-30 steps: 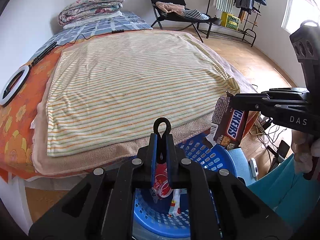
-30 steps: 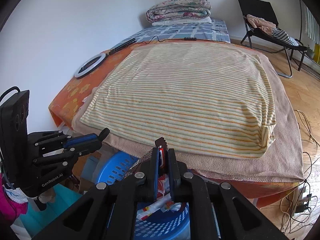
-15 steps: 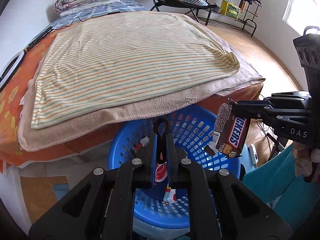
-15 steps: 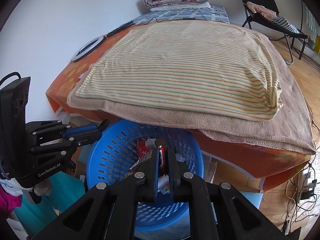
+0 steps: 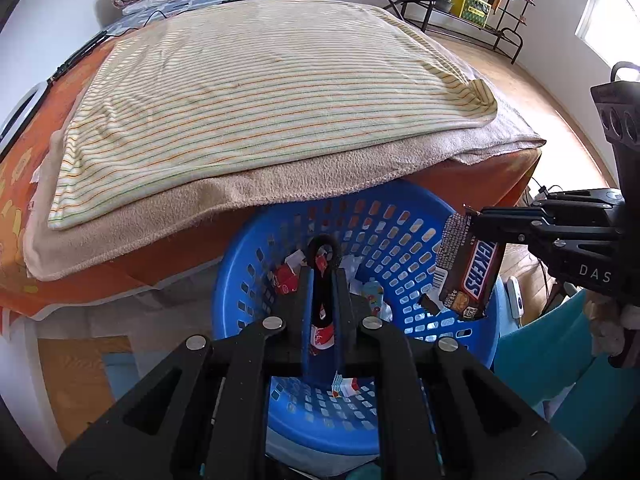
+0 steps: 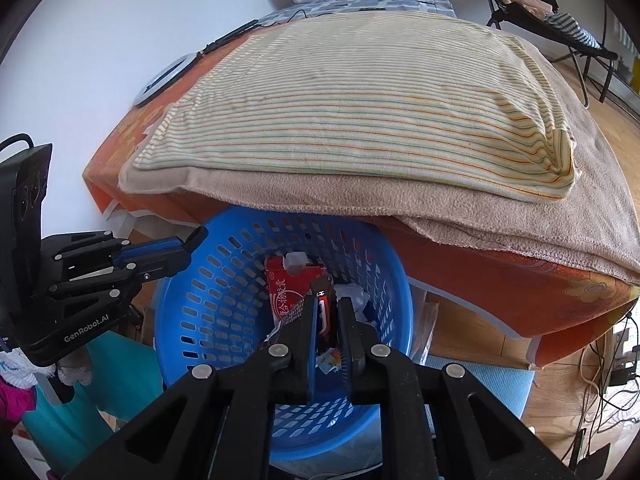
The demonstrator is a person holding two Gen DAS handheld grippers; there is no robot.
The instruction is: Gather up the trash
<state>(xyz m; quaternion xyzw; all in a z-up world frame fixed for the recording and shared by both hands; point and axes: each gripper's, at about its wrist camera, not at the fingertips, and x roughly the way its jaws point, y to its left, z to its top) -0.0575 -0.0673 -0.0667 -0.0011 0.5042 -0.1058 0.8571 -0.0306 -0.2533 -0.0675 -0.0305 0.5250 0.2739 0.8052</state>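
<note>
The right gripper (image 6: pixel 329 307) pinches a brown Snickers wrapper (image 5: pixel 468 268) above the round blue perforated plastic basket (image 5: pixel 400 216). The left gripper (image 5: pixel 325 280) stands closed with nothing visibly clamped; below its tips, red and white wrappers (image 6: pixel 286 290) lie in the basket.

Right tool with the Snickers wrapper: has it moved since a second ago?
Yes. In the left wrist view the right tool and its Snickers wrapper have come down from bed-edge level to over the blue basket.
</note>
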